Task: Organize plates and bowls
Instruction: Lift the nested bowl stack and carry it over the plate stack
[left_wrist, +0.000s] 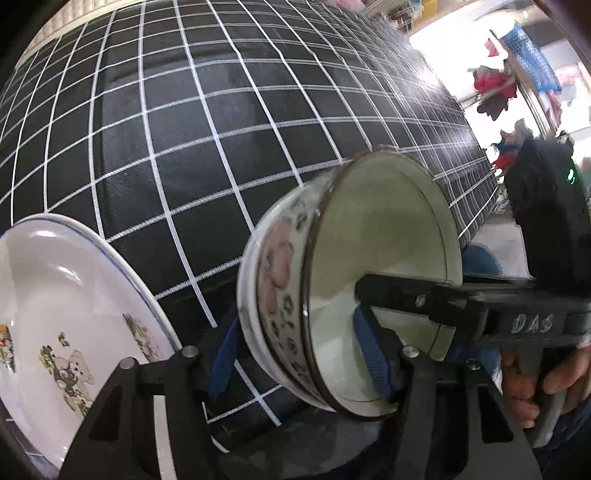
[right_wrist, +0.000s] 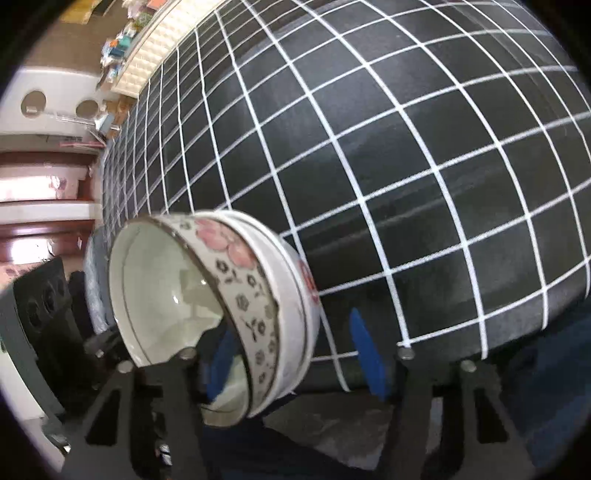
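Two nested white bowls (left_wrist: 332, 295) with pink flowers and a grey pattern sit on the black grid tablecloth (left_wrist: 221, 147). My left gripper (left_wrist: 299, 363) is open, its blue-padded fingers (left_wrist: 371, 354) straddling the stack's near wall, one pad inside. My right gripper (right_wrist: 295, 356) is open too, with its left finger (right_wrist: 218, 365) inside the bowls (right_wrist: 221, 302) and its right finger (right_wrist: 365, 354) outside; its arm reaches in from the right in the left wrist view. A white plate (left_wrist: 66, 314) with a teddy-bear print lies at the left.
The tablecloth (right_wrist: 406, 147) stretches far behind the bowls. The table's near edge runs just under both grippers. Shelves and clutter (right_wrist: 48, 155) stand beyond the table's far left end; hanging clothes (left_wrist: 495, 88) show at the right.
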